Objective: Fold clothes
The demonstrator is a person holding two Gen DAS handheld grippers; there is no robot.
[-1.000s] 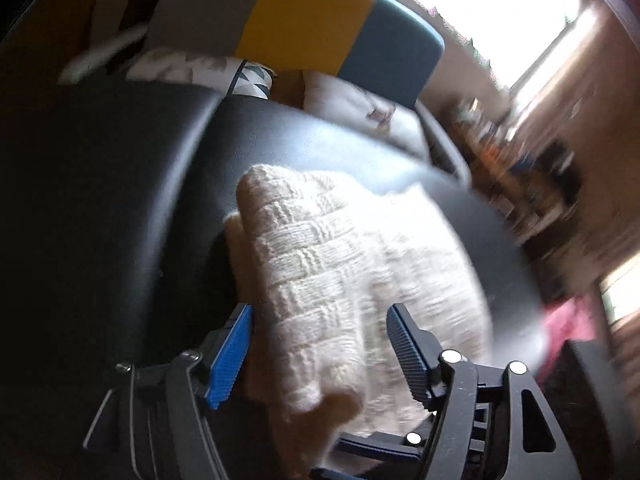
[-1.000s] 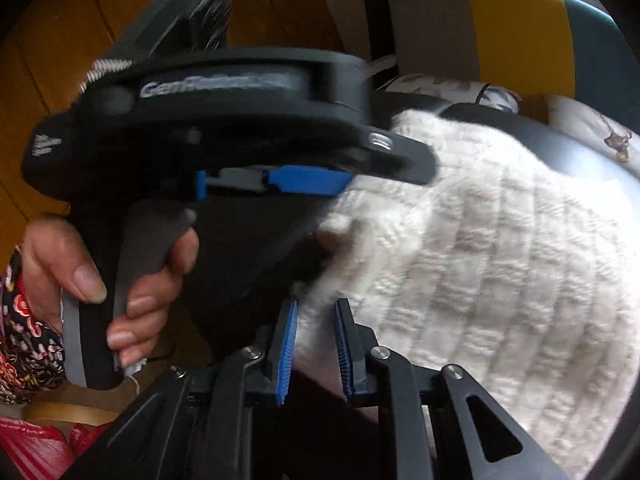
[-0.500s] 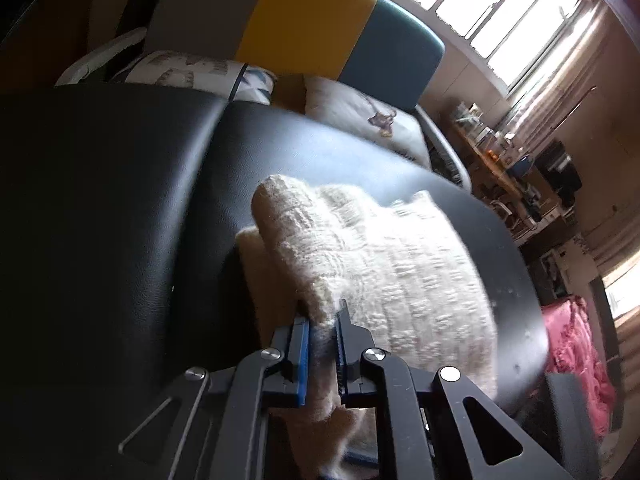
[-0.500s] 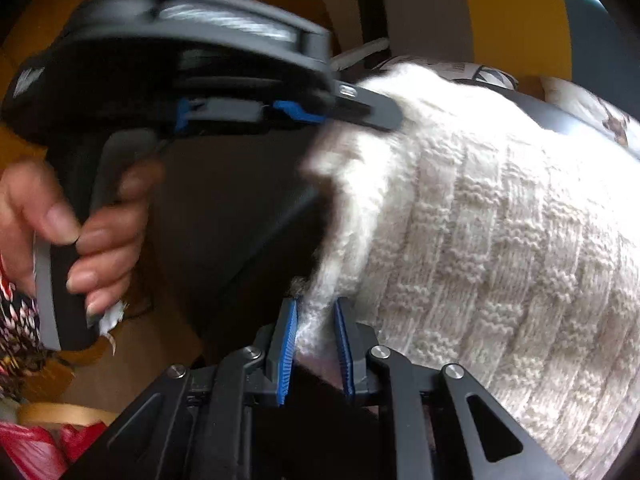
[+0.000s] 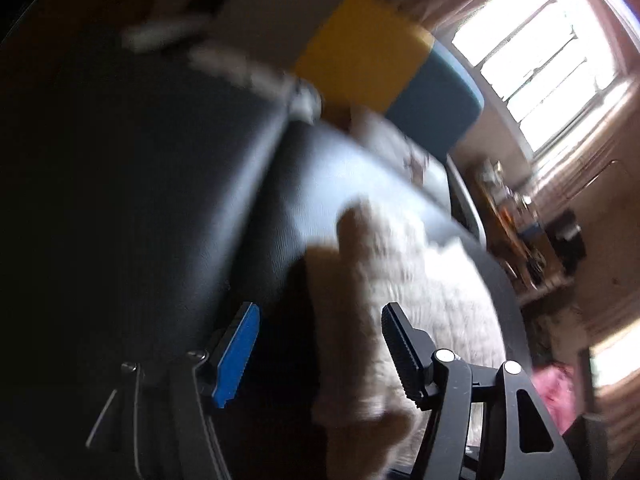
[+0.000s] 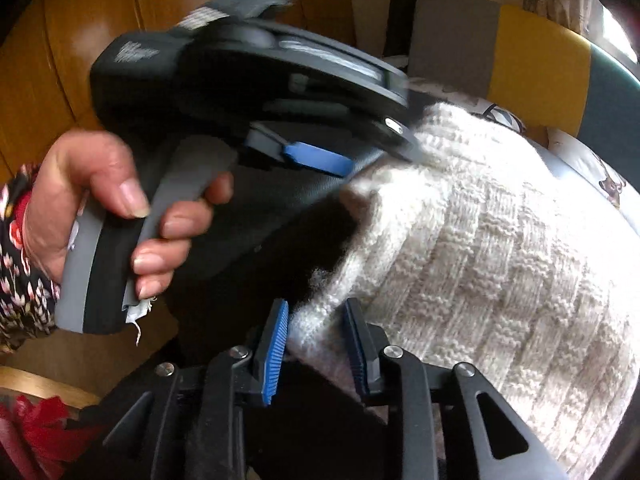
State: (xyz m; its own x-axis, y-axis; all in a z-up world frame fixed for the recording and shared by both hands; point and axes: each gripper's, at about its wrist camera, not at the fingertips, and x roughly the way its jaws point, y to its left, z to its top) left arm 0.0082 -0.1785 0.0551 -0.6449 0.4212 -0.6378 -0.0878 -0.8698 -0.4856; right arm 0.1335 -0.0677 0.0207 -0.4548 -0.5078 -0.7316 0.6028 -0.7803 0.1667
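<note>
A cream knitted sweater (image 6: 500, 260) lies folded in a thick bundle on a black leather seat (image 5: 160, 200). In the left wrist view the sweater (image 5: 440, 292) is blurred. My left gripper (image 5: 318, 312) is open wide, and the sweater's left folded edge lies loose between its fingers. My right gripper (image 6: 316, 304) is open a little, with the near corner of the sweater sitting between its blue pads (image 6: 276, 340). A person's hand (image 6: 100, 200) grips the left gripper's handle just left of the sweater.
A grey, yellow and teal cushioned backrest (image 5: 360, 52) rises behind the seat, with patterned pillows (image 6: 592, 168) at its foot. A bright window (image 5: 540, 48) and a cluttered shelf (image 5: 520, 220) are to the right. Pink cloth (image 5: 560, 392) lies low right. Wooden panelling (image 6: 80, 40) is behind the hand.
My left gripper, which had shut on the sweater's edge half a second ago, has opened wide and is moving. My right gripper's fingers have spread apart around the near corner.
</note>
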